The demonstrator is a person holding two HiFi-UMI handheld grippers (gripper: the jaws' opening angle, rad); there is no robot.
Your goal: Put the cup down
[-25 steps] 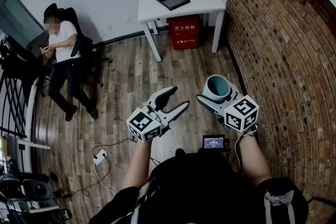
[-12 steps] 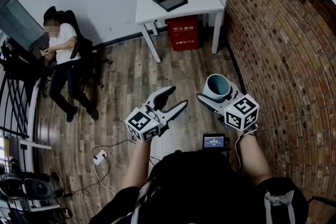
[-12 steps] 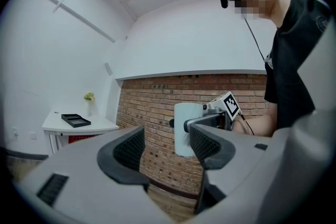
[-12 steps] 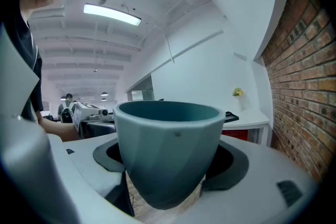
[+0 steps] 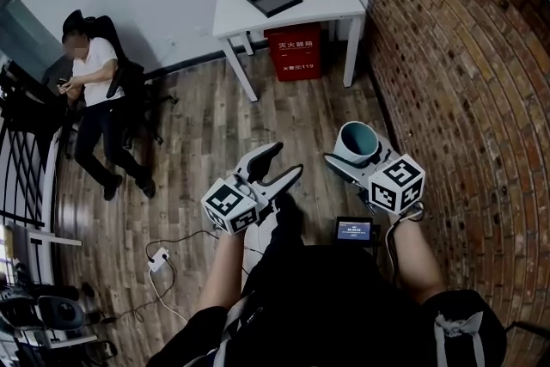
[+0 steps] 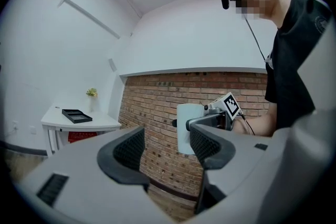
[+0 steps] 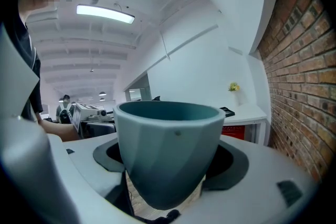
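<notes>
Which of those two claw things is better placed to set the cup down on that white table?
The right gripper: its jaws clamp the teal cup, while the left gripper is open and empty.

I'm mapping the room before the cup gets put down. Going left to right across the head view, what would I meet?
From the left: seated person → left claw, open and empty → teal cup → brick wall.
</notes>
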